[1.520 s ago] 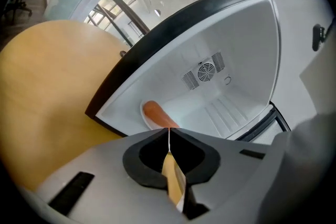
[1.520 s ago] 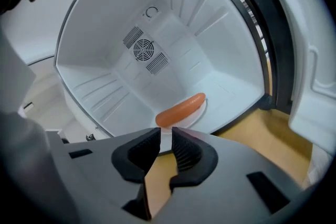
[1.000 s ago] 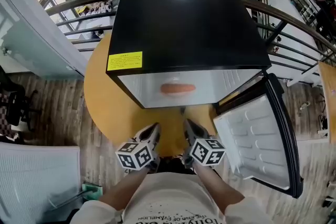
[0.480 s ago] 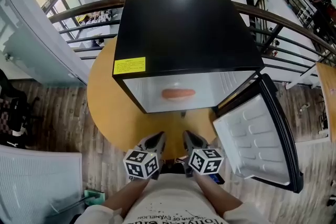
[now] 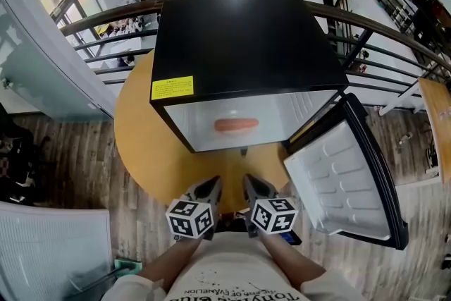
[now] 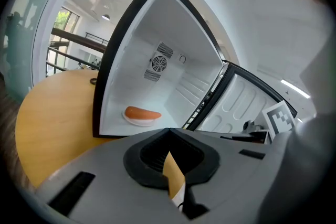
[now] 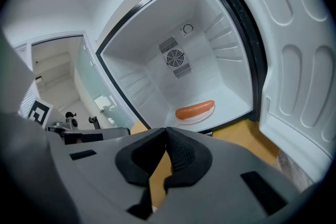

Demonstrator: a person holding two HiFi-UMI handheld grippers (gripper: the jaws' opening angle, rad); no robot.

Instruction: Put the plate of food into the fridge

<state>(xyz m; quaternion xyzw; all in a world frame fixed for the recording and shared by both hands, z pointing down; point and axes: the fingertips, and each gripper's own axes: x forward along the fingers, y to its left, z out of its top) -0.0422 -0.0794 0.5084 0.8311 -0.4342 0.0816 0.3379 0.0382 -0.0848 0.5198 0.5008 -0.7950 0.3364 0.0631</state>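
Inside black mini fridge (image 5: 239,39), door (image 5: 338,187) open: white plate of orange sausage (image 5: 237,125), seemingly delivered. Left tool (image 5: 210,185), right tool (image 5: 251,184): clenched empty, held near the body, clear of door swing.

Head view: from above, steeply down on the fridge (image 5: 246,39), open door (image 5: 338,180) at right, round table (image 5: 141,130) beneath. Left gripper view: low and near, from the table's near edge, facing into the fridge from the left. Right gripper view: likewise, from the right. Shared by all three: fridge interior and door.
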